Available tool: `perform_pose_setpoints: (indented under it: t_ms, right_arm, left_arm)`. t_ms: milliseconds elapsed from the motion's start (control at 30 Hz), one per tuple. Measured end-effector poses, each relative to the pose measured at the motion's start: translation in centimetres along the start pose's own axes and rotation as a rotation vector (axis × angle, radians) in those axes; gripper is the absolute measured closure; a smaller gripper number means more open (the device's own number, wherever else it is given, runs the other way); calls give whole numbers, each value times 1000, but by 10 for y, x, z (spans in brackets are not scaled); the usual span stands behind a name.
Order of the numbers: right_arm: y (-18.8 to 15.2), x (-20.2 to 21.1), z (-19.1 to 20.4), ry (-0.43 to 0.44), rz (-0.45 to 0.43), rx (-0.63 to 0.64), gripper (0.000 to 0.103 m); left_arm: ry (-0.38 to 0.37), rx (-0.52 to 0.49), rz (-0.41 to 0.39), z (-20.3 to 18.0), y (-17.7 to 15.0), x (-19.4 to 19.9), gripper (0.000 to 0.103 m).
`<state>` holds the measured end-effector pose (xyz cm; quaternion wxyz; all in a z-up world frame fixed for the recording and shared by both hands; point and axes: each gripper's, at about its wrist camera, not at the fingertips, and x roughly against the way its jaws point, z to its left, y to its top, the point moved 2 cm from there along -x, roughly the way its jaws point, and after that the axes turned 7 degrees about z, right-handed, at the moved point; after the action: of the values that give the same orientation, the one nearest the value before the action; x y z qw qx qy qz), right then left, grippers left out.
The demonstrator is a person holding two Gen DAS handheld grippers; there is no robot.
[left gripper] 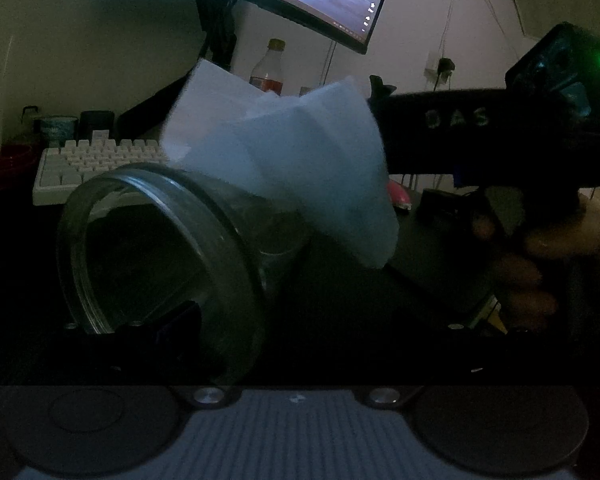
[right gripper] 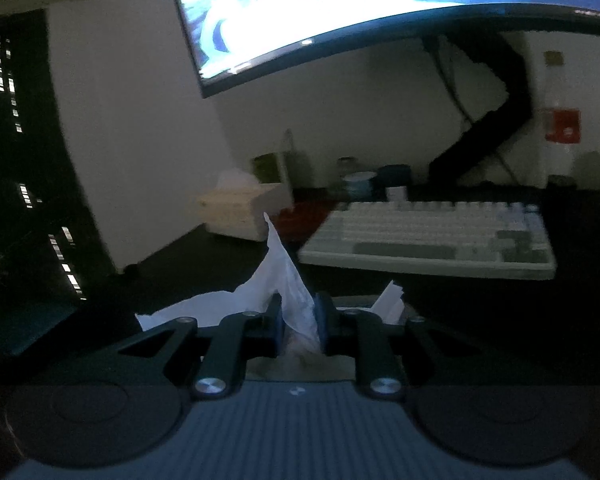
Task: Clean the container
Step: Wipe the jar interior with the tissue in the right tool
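In the left wrist view a clear glass jar (left gripper: pixel 160 264) lies tilted, mouth toward the camera and left, held in my left gripper (left gripper: pixel 260 332), whose dark fingers (left gripper: pixel 172 324) close on its lower side. A white tissue (left gripper: pixel 300 160) rests against the jar's far end, held by my right gripper (left gripper: pixel 384 120), which reaches in from the right. In the right wrist view my right gripper (right gripper: pixel 298 316) is shut on the white tissue (right gripper: pixel 288 280), which sticks up between the pads.
A white keyboard (left gripper: pixel 96 160) (right gripper: pixel 432 236) lies on the dark desk under a curved monitor (right gripper: pixel 380 0). A drink bottle (left gripper: pixel 270 68), cups (left gripper: pixel 58 128), a tissue box (right gripper: pixel 244 208) and a pink object (left gripper: pixel 398 196) stand around.
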<state>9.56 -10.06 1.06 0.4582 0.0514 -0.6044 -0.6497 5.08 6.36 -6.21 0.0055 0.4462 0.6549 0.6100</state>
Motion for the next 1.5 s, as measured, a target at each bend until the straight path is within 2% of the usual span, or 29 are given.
perform_pose_setpoints:
  t_ms: [133, 267, 433, 500, 700, 833, 933, 1033, 1133, 1200, 1367, 1433, 1500]
  right_arm:
    - [-3, -1, 8, 109, 3, -35, 83]
    - [-3, -1, 5, 95, -3, -16, 84]
    - [1, -1, -15, -78, -19, -12, 84]
    - [0, -1, -14, -168, -26, 26, 81]
    - [-6, 3, 4, -28, -21, 41, 81]
    - [-10, 7, 17, 69, -17, 50, 81]
    - [-7, 7, 4, 37, -17, 22, 82]
    - [-3, 7, -22, -69, -22, -24, 82]
    - [0, 4, -38, -121, -12, -62, 81]
    - [0, 4, -31, -97, -9, -37, 81]
    - [-2, 1, 0, 65, 7, 52, 81]
    - [-2, -2, 5, 48, 10, 85, 81]
    - [1, -6, -3, 13, 18, 64, 82]
  left_arm:
    - [6, -5, 0, -2, 4, -4, 0]
    - [1, -14, 2, -4, 9, -10, 0]
    - [-16, -22, 6, -6, 6, -10, 0]
    - [-26, -21, 9, -6, 5, -10, 0]
    - [-57, -26, 17, -8, 3, -9, 0]
    - [-86, -75, 35, -15, 2, -8, 0]
    - [-92, -93, 45, -19, 0, -8, 0]
    - [-118, -92, 51, -20, -1, -7, 0]
    - [-118, -100, 52, -22, -2, -8, 0]
    - [-120, -100, 52, -22, -2, -8, 0]
    - [-124, -99, 52, -20, 0, -9, 0]
    - [-124, -99, 51, -20, 0, -8, 0]
    - [-125, -98, 52, -20, -1, -6, 0]
